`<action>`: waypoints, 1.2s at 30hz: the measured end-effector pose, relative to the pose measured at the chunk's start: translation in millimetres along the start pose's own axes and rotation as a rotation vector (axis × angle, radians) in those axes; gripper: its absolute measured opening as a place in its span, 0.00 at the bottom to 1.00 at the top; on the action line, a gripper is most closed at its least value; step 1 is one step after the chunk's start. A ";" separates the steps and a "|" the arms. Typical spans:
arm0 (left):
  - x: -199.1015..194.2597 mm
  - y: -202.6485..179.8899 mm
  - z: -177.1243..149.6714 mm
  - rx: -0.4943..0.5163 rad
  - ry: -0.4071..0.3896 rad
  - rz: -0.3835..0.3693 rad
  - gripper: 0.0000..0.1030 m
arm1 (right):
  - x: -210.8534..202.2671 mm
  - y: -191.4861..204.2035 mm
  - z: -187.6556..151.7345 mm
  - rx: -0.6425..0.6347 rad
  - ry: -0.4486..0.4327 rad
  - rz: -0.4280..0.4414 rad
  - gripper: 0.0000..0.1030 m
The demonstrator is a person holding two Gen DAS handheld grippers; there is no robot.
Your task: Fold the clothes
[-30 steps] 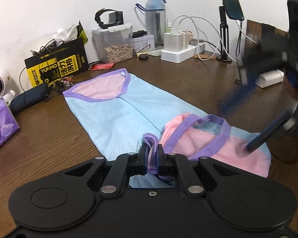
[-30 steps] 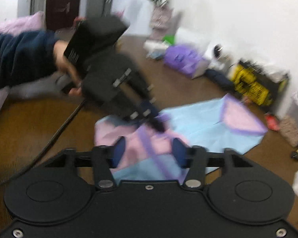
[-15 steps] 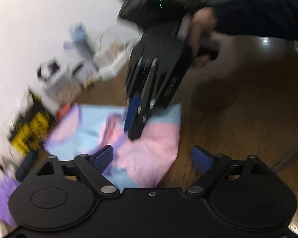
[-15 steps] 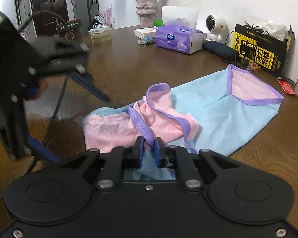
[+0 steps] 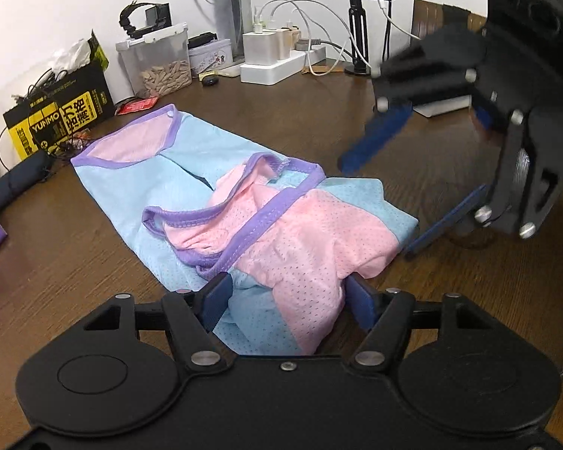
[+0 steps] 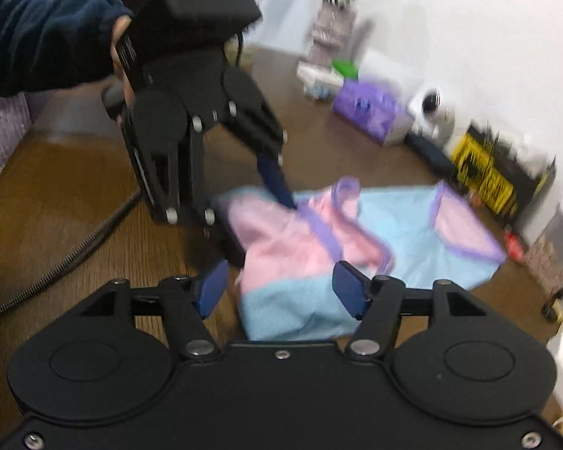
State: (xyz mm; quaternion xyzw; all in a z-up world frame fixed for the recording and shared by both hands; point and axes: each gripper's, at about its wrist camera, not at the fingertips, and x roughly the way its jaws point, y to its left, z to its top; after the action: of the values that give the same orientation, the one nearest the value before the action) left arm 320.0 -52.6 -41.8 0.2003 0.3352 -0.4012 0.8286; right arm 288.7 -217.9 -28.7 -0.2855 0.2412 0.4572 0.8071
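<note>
A light blue and pink mesh garment (image 5: 266,221) with purple trim lies on the brown wooden table (image 5: 56,262), its near end bunched and folded over. It also shows in the right wrist view (image 6: 319,247). My left gripper (image 5: 287,300) is open, its blue fingers either side of the garment's near edge. My right gripper (image 6: 279,290) is open over the garment's other corner. The right gripper shows in the left wrist view (image 5: 379,206), open above the table beside the garment. The left gripper shows in the right wrist view (image 6: 244,217), open.
Along the wall stand a yellow and black box (image 5: 56,112), a clear container (image 5: 157,63), a water bottle (image 5: 232,3), a white power strip (image 5: 281,63) and a phone stand (image 5: 360,37). A purple tissue pack (image 6: 368,112) and a vase (image 6: 330,33) stand further along.
The left gripper let go of the purple-trimmed edge and opened. The right gripper shut on the garment half a second ago and is open now. The folded-over part lies flatter.
</note>
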 end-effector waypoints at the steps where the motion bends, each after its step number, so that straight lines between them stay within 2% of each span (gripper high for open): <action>1: -0.3 1.0 -0.9 0.000 -0.004 -0.004 0.65 | 3.8 -1.2 -1.5 0.013 0.015 -0.002 0.49; 3: 0.6 0.7 -0.4 0.013 -0.002 -0.004 0.66 | 9.9 -5.4 -4.8 0.063 0.018 -0.007 0.41; 6: 4.1 -2.6 3.2 0.046 0.005 0.006 0.68 | 12.6 -10.4 -11.3 0.138 -0.015 -0.007 0.37; 12: 7.5 -13.3 4.9 0.092 0.005 0.049 0.70 | 15.4 -17.8 -18.6 0.217 -0.047 0.005 0.37; 15: -0.6 -26.9 2.9 0.176 -0.020 0.067 0.72 | 16.9 -18.1 -18.3 0.220 -0.045 0.003 0.37; 17: -7.2 -35.1 0.2 0.224 -0.036 0.071 0.78 | 17.1 -17.9 -18.1 0.220 -0.042 0.003 0.36; 19: -12.6 -43.0 -3.4 0.275 -0.049 0.085 0.80 | 17.3 -18.9 -18.4 0.233 -0.042 0.008 0.31; 21: -14.4 -49.4 -6.9 0.320 -0.046 0.102 0.80 | 18.0 -21.6 -19.1 0.251 -0.047 0.011 0.19; 23: -11.2 -53.6 -9.9 0.355 -0.031 0.123 0.80 | 18.1 -30.3 -22.7 0.312 -0.065 0.028 0.17; 30: 0.9 -54.6 -7.2 0.368 -0.036 0.166 0.78 | 13.8 -44.2 -32.4 0.449 -0.107 0.062 0.16; 31: 2.4 -52.9 -5.5 0.350 -0.033 0.161 0.67 | 13.3 -46.1 -33.5 0.464 -0.109 0.064 0.16; 32: 4.5 -50.6 -3.1 0.322 -0.026 0.154 0.49 | 12.6 -47.5 -34.2 0.474 -0.110 0.066 0.16; 33: 6.4 -48.2 -0.7 0.294 -0.014 0.154 0.40 | 11.8 -47.9 -34.3 0.476 -0.109 0.067 0.16; 34: 8.2 -45.8 1.7 0.265 0.001 0.158 0.24 | 10.9 -47.7 -33.9 0.474 -0.109 0.069 0.16; 36: 9.9 -39.2 4.9 0.213 0.012 0.147 0.19 | 10.9 -43.2 -30.3 0.466 -0.104 0.059 0.16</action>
State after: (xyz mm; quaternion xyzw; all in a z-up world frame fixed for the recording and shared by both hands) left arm 295.1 -84.2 -47.9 0.3135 0.2801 -0.3717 0.8277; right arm 327.7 -250.1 -47.2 -0.0602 0.3064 0.4264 0.8489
